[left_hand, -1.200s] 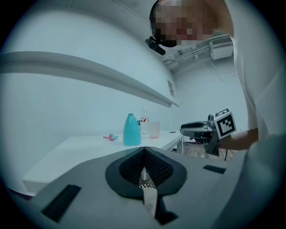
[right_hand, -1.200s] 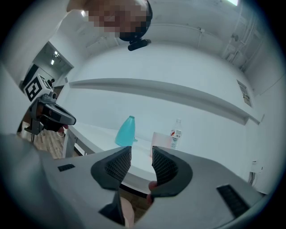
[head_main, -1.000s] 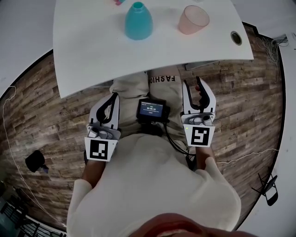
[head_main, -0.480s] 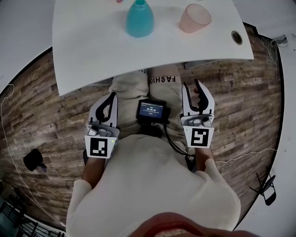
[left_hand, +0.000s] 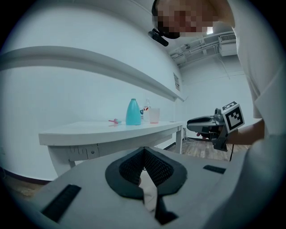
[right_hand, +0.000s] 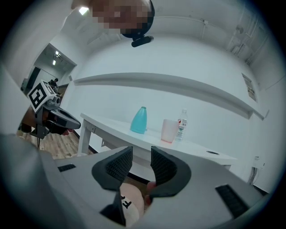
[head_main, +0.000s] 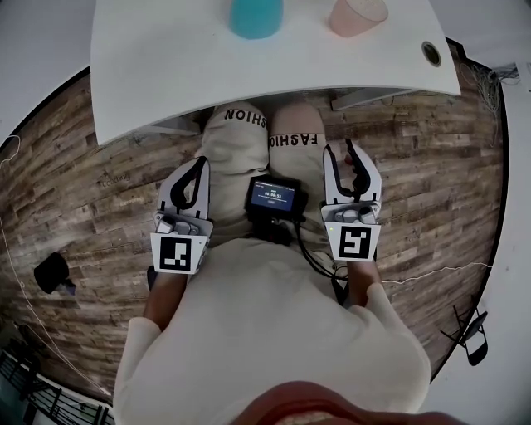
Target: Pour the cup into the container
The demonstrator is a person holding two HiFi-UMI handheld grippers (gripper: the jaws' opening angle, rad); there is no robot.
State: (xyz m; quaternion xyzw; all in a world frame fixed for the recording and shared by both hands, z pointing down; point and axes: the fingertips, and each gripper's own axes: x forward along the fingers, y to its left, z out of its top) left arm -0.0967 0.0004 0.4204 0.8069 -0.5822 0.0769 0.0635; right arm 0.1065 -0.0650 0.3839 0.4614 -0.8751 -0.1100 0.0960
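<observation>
head view: left claw (head_main: 192,170) & right claw (head_main: 344,153) low over lap. pink cup (head_main: 358,15) at 1 o'clock, teal container (head_main: 255,17) at 12, both on desk (head_main: 166,75).
left gripper view: left claw pinched together, empty.
right gripper view: right claw slightly apart, empty.
step: pre-reach. next: prob raise a claw to the cup, spread wider.

Premises: a sparsely fitted test or recording room, not a dwelling.

Evidence:
- Plain white walls, with one long wall ledge (left_hand: 89,62) running above and beyond the left gripper (head_main: 197,166).
- Exposed ceiling ducting (left_hand: 201,44) high to that gripper's right.
- A white table (head_main: 166,75) with a cable grommet (head_main: 431,53), ahead of the right gripper (head_main: 342,149).
- Wood-plank floor (head_main: 83,183) beneath both grippers.
- Loose cables (head_main: 488,81) tangled on the floor, ahead and to the right of the right gripper.
</observation>
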